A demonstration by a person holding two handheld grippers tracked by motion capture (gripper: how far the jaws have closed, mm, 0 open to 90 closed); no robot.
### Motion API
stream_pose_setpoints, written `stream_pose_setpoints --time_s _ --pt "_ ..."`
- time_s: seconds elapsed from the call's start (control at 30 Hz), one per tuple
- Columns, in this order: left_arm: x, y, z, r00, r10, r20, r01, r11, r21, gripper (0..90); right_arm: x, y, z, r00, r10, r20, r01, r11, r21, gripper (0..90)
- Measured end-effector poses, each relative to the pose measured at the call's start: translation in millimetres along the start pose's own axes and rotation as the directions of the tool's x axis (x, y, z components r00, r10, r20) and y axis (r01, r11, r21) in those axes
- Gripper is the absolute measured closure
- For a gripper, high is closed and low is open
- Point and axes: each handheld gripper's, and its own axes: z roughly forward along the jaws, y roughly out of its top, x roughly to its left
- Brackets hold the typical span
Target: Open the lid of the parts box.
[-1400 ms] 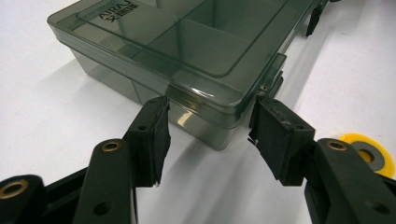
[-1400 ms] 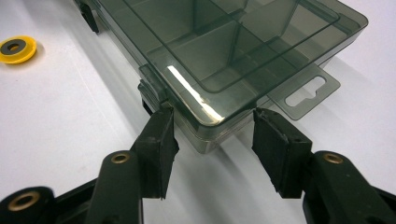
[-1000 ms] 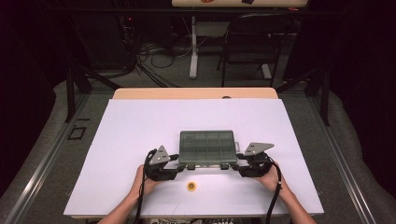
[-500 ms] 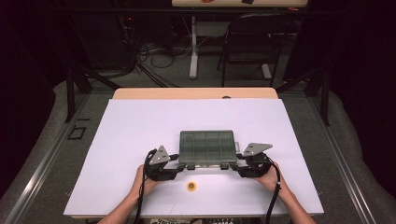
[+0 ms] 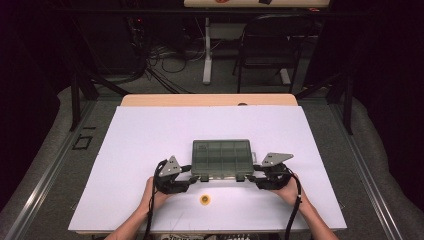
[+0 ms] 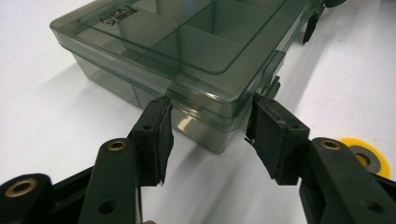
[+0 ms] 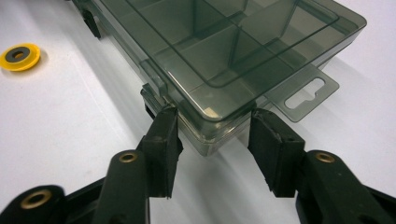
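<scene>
Right gripper [image 7: 212, 140] newly tighter on box [image 5: 222, 157]

The high view looks forward and down on the compartment box [image 5: 222, 159] from afar; each gripper view sits low, close against one near corner of it; all share that box.

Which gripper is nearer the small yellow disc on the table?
Left. The yellow disc lies just beside the left gripper, toward the table's near edge. The right gripper sits farther off, at the organizer box's other near corner.
</scene>
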Motion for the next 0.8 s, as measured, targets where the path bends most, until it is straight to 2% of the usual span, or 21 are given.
stream_pose_setpoints --time_s 0.5,0.8 --pt "0.6 0.0 -0.3 1.0 -0.001 -0.002 0.001 1.0 -0.006 49.4 1.6 2.6 -5.8 1.0 0.001 -0.001 -0.001 1.0 -0.03 60.6" --pt "2.1 0.4 0.0 0.9991 -0.033 -0.026 0.032 0.9994 -0.012 37.7 1.4 4.7 -10.8 0.9999 0.01 -0.009 -0.011 0.998 -0.057 62.2"
